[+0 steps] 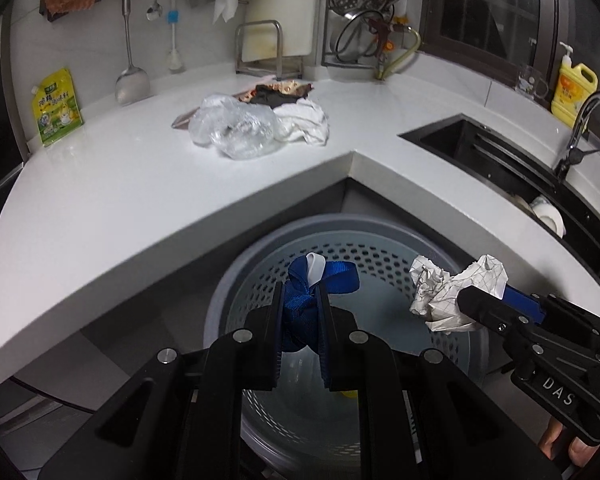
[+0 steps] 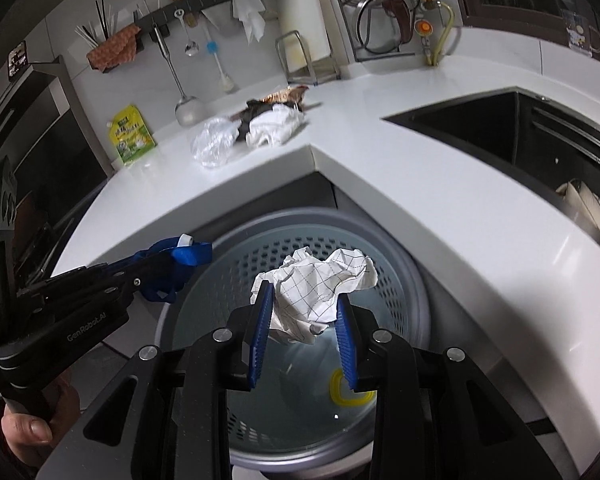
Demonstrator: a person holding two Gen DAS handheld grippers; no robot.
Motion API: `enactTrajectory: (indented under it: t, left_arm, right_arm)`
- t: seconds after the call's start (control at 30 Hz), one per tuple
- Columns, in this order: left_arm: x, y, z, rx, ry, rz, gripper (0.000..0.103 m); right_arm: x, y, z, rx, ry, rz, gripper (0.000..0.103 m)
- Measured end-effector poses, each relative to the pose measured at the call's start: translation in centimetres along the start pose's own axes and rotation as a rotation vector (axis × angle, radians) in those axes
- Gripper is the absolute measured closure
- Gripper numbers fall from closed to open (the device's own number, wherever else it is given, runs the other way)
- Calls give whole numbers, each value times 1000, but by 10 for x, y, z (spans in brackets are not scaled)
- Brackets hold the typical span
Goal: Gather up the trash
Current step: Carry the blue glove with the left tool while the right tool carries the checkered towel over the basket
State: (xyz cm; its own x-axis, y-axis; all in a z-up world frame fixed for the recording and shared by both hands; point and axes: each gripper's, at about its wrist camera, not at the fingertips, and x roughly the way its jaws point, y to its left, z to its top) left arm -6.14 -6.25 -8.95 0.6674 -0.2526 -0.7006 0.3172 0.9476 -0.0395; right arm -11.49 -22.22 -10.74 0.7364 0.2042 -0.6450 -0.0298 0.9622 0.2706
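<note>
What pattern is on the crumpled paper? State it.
White crumpled paper with a thin dark grid; clearest in the right wrist view.

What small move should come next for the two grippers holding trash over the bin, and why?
Probably open both and let go: the left gripper is clamped on a bunched blue webbing strap, the right gripper on a crumpled grid-printed paper, and both appear to hang above the round grey perforated bin, though height is hard to judge.

"DAS" on right tool [image 1: 482, 302] body; "GenRobot.AI" on left tool [image 2: 152, 276] body.
</note>
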Motion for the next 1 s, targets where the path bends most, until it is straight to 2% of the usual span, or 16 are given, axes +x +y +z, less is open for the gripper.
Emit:
enactTrajectory:
  t: [0.3, 1.0]
  left_arm:
    - [12, -1, -13, -1, 61, -8, 88]
    - [36, 4, -27, -18, 154, -31, 87]
  right_arm:
    - [6, -2, -18, 14, 55, 20, 74]
    - [30, -5, -25, 18, 126, 21, 73]
